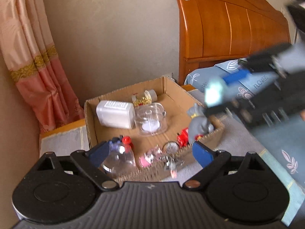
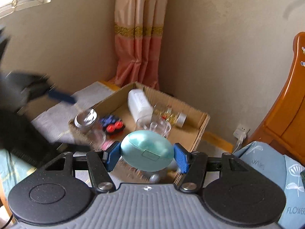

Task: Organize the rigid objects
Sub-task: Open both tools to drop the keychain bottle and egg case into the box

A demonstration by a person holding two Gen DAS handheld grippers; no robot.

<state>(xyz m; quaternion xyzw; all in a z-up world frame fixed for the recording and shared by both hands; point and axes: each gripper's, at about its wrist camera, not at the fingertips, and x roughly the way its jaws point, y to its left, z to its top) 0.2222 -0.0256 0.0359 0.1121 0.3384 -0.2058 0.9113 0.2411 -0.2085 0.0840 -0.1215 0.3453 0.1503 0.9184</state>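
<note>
A shallow cardboard box (image 1: 171, 87) (image 2: 200, 126) sits on a grey cloth. In it lie a white bottle (image 1: 114, 116) (image 2: 139, 103), a clear lidded jar (image 1: 150, 120), a gold-filled tube (image 1: 144, 97) (image 2: 171, 115), a grey figure (image 1: 198, 122), red and blue toy pieces (image 1: 183, 136) (image 2: 114, 126) and a pink toy (image 1: 146, 159). My right gripper (image 2: 146, 155) is shut on a teal egg-shaped case (image 2: 146, 152) above the box's near edge; it appears blurred in the left wrist view (image 1: 214, 93). My left gripper (image 1: 150, 153) is open and empty over the box's near side.
A wooden headboard (image 1: 228, 22) and a blue flowered pillow (image 1: 247, 87) stand to the right. A pink curtain (image 1: 32, 61) hangs in the corner. A wall socket with a white plug (image 2: 241, 133) is behind the box. A clear bottle with a metal cap (image 2: 85, 121) lies at the box's left end.
</note>
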